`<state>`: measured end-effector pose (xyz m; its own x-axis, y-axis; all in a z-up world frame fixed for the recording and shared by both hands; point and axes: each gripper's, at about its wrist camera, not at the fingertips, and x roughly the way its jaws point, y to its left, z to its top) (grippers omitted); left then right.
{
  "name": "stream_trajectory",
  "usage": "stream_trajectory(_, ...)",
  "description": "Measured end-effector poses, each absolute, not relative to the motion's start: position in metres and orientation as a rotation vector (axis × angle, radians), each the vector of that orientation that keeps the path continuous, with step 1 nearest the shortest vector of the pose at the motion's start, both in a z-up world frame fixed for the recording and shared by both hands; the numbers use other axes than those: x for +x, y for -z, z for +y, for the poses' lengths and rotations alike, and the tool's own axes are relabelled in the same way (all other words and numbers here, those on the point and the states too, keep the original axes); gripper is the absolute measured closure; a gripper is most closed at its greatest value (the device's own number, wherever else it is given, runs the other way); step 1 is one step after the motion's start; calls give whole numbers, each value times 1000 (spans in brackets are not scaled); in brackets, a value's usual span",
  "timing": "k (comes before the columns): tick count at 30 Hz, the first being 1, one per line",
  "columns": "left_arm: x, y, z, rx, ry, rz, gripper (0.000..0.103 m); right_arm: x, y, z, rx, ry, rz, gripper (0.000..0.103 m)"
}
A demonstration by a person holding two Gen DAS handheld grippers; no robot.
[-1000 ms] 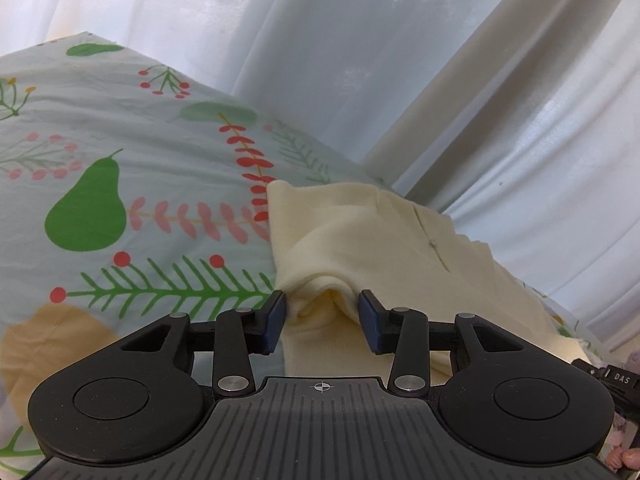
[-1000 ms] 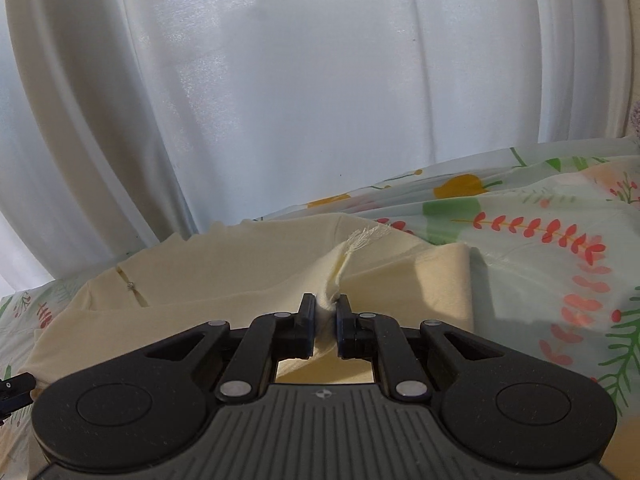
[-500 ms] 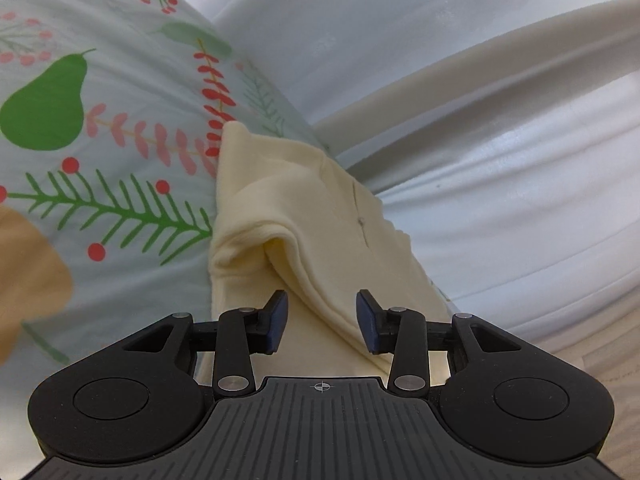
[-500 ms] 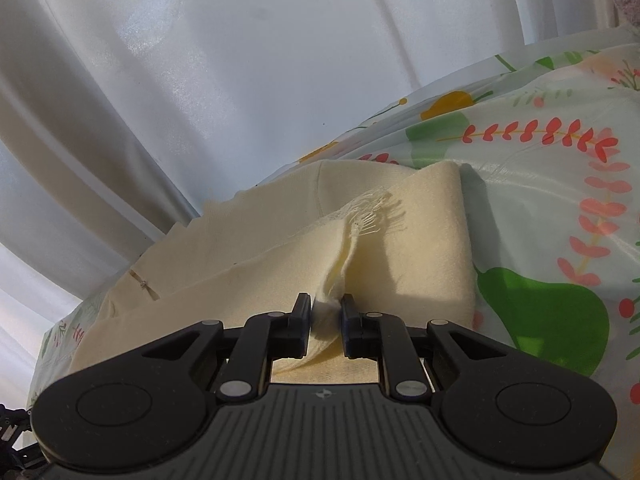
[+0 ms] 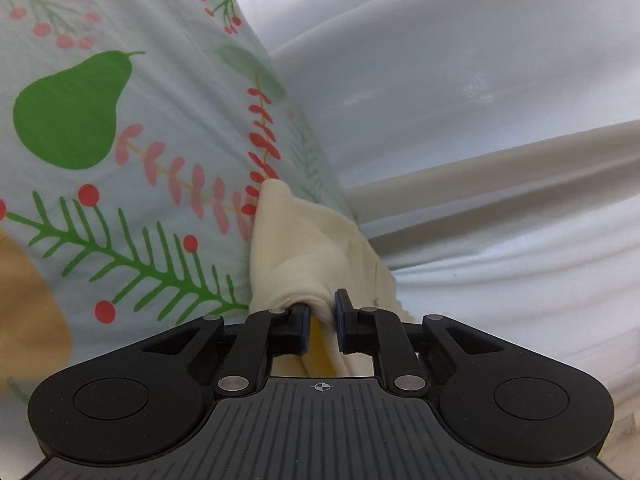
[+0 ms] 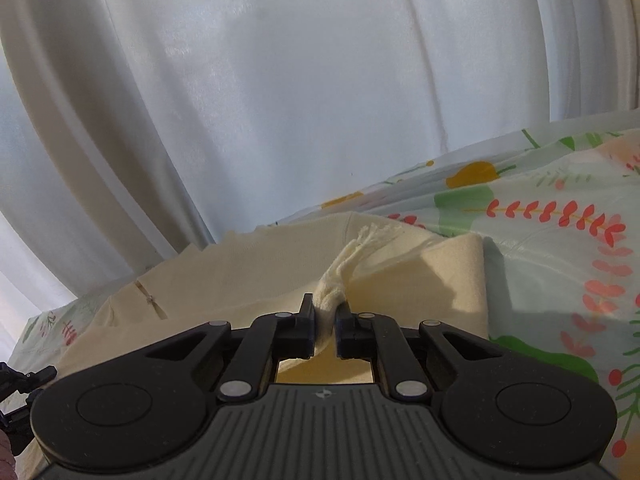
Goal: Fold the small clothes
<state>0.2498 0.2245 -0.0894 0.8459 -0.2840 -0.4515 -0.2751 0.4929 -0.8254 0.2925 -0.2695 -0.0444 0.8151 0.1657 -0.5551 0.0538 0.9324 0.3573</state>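
Note:
A small cream-yellow garment [image 5: 304, 252] lies on a bed sheet printed with pears and sprigs [image 5: 120, 152]. In the left wrist view my left gripper [image 5: 321, 312] has its jaws closing on a bunched fold at the garment's edge, and the pads pinch the cloth. The right wrist view shows the same cream garment [image 6: 248, 272] spread wider, with a small metal clasp on it. My right gripper [image 6: 325, 316] is shut on a gathered, fringed bit of its edge, which stands up in a ridge ahead of the jaws.
White and beige curtains [image 6: 280, 100] hang close behind the bed. The printed sheet [image 6: 560, 240] runs off to the right of the garment. Part of the other black gripper [image 6: 20, 384] shows at the lower left edge of the right wrist view.
My left gripper rolled, sank toward the garment's edge and closed from wide open onto a fold of it. My right gripper kept its pinch on the fringed edge, tilting one way and back.

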Motion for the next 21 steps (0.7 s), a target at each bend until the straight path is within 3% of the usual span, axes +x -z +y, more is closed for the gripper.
stream_trajectory(3, 256, 91, 211, -950, 8, 660, 86, 288, 39, -277, 309, -25, 556, 94)
stream_trajectory(7, 257, 92, 202, -871, -6, 694, 86, 303, 68, -291, 321, 28, 737, 94)
stream_trajectory(16, 261, 86, 199, -828, -25, 729, 84, 289, 57, -278, 182, 65, 602, 95)
stream_trajectory(21, 261, 83, 196, -793, -27, 747, 82, 291, 69, -287, 179, 88, 712, 93)
